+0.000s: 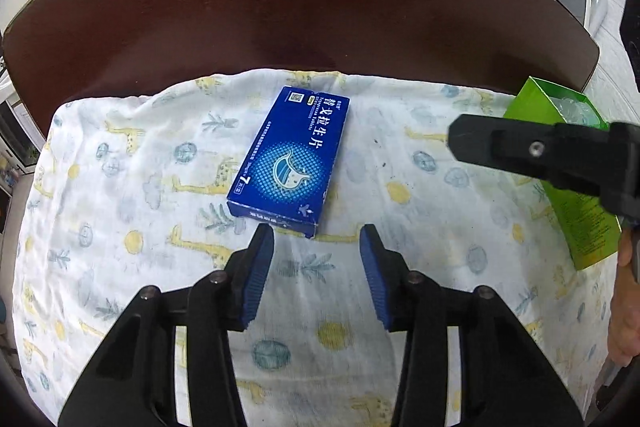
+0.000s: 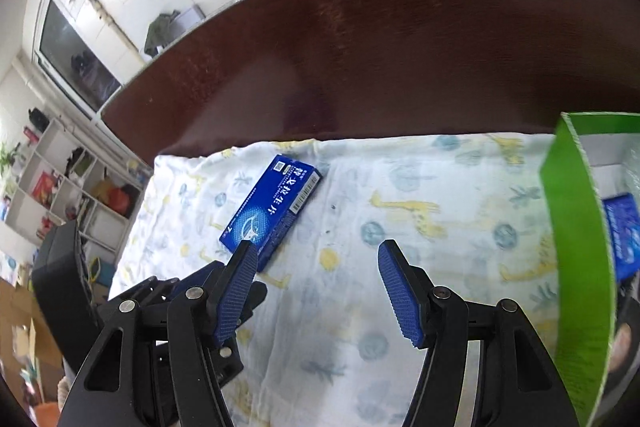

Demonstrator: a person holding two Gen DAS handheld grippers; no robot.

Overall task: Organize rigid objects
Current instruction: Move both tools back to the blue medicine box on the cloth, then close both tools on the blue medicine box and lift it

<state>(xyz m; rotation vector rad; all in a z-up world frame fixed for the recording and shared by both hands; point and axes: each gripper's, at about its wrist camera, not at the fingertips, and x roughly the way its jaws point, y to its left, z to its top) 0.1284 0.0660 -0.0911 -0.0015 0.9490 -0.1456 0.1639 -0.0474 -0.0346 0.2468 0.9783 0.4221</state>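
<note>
While both claws stand apart and hold nothing, the left gripper (image 1: 317, 239) hovers just short of the blue tablet box (image 1: 289, 155) on the giraffe-print cloth (image 1: 120, 187); the right gripper (image 2: 318, 255) partly hides the green carton (image 1: 568, 211), cut off at the frame's edge.

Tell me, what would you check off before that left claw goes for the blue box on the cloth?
1. Blue box lying flat on the cloth, nothing on top: ok.
2. Left gripper empty, jaws apart: ok.
3. Jaw gap wide enough for the box: cannot tell.
4. Right gripper empty and clear of the box: ok.
5. Green carton open at the top: ok.
6. Room left inside the carton, which already holds another blue box: cannot tell.
</note>
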